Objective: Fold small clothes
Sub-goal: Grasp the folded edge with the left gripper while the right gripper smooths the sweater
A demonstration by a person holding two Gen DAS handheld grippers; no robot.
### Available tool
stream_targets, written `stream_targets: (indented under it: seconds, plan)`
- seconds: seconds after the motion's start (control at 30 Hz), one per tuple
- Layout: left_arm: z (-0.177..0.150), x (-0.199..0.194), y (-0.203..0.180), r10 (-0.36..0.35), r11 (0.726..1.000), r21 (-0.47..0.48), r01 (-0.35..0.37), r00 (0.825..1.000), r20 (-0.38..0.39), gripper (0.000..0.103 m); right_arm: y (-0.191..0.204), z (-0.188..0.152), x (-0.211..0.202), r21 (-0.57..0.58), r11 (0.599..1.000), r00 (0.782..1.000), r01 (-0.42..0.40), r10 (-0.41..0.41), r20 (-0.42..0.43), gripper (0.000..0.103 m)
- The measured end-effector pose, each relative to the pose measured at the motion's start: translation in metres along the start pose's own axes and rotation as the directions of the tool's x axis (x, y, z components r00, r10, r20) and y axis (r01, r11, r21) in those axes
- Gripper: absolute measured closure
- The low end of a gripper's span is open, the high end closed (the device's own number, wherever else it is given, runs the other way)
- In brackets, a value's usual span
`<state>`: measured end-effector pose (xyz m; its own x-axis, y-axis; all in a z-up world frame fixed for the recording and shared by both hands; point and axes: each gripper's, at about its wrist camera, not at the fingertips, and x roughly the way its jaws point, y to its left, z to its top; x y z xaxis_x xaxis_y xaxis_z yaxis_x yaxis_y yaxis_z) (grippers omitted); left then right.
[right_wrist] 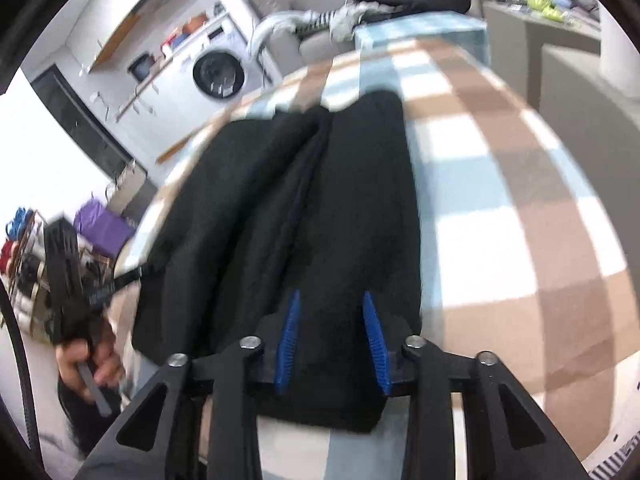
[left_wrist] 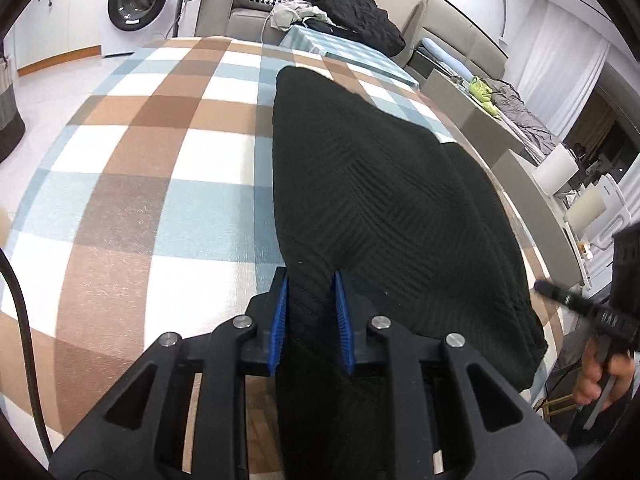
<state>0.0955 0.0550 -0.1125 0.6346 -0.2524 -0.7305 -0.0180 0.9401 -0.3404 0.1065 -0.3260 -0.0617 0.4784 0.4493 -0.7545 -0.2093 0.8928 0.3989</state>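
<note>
The black knit garment (left_wrist: 384,208) is lying folded on the plaid-covered worktop (left_wrist: 132,184), near its edge. Left tool (left_wrist: 310,322) is clamped on the near hem, and right tool (right_wrist: 332,340) is pinching the other near corner too, though that view's pretty blurry.
</note>
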Motion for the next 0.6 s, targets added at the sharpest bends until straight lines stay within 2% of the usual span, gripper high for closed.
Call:
stream_targets:
  seconds: [0.07,0.13,0.3,0.43,0.47,0.53,0.6]
  plan:
    - [0.002,-0.006,0.000,0.003,1.000,0.006,-0.003,1.000,0.016,0.071,0.005,0.017,0.000,-0.009,1.000,0.999,-0.016,0.016,0.045,0.064]
    - [0.004,-0.012,0.000,0.016,1.000,0.008,-0.016,0.999,0.035,0.052,0.013,0.035,0.013,-0.013,0.999,0.998,-0.050,0.051,0.049,0.063]
    - [0.010,-0.022,0.002,0.016,1.000,0.000,-0.016,0.998,0.057,0.041,0.029,0.076,0.067,0.007,0.993,0.993,-0.120,0.119,0.011,0.063]
    - [0.009,-0.024,0.002,0.020,1.000,-0.004,-0.020,0.998,0.059,0.041,0.039,0.091,0.104,0.030,0.995,0.994,-0.096,0.097,-0.040,0.063]
    - [0.009,-0.024,0.002,0.020,1.000,-0.004,-0.019,0.998,0.059,0.041,0.041,0.095,0.109,0.029,0.992,0.992,-0.120,0.121,-0.041,0.064]
    - [0.009,-0.025,0.002,0.018,1.000,-0.003,-0.018,0.998,0.060,0.041,0.050,0.101,0.118,-0.019,0.993,0.991,-0.120,0.119,-0.057,0.091]
    - [0.011,-0.026,0.001,0.012,1.000,-0.003,-0.012,0.998,0.065,0.041,0.063,0.108,0.108,-0.097,0.986,0.990,-0.139,0.139,-0.008,0.095]
